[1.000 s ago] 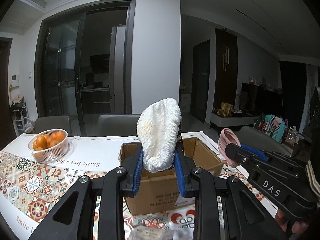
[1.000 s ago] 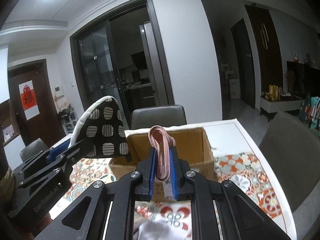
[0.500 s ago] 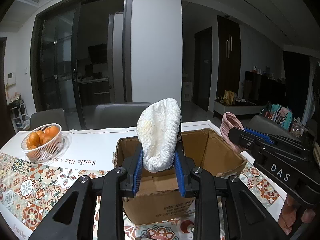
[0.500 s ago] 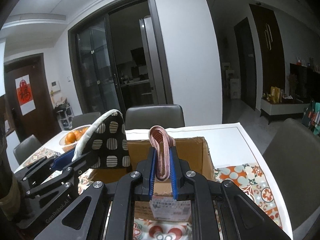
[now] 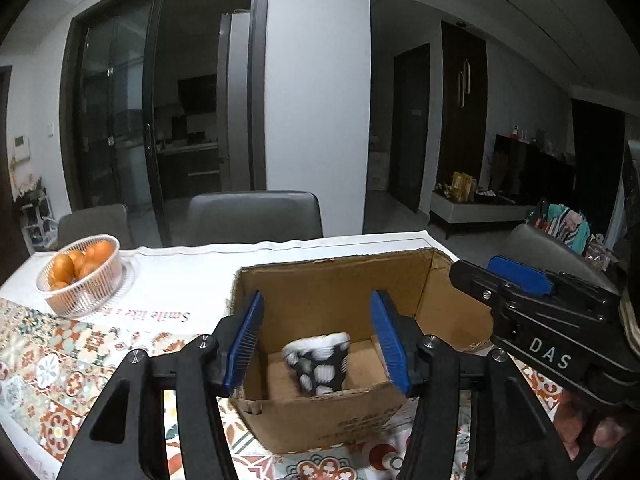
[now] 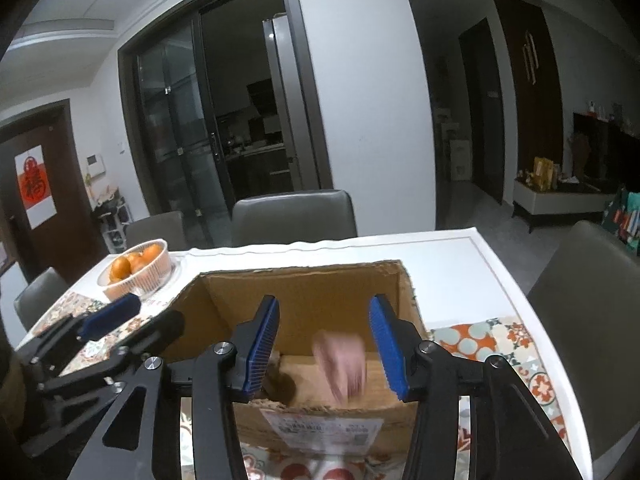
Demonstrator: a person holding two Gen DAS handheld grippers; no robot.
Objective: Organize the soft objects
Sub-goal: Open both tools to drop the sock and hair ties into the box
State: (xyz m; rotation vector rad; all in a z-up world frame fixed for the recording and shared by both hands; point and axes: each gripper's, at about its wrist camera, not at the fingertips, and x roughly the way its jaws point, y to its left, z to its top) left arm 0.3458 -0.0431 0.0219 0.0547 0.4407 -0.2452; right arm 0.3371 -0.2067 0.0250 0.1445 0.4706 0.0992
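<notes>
Cardboard, brown and open-topped, the box [image 5: 332, 308] takes both soft things: black spotted mitt [image 5: 317, 364] and blurred pink pad [image 6: 342, 362] lie inside, beneath wide-open, empty left gripper [image 5: 316, 342] and right gripper [image 6: 324, 344], positioned for dropping.

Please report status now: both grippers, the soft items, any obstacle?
Left gripper open, right gripper open, both above cardboard box. Spotted item inside box; pink item blurred, dropping in. No obstacle seen.

pink item [image 6: 341, 362] motion-blurred in box [image 6: 304, 280], box front hidden behind fingers [image 6: 262, 344], tablecloth text [image 5: 160, 314] cut off
</notes>
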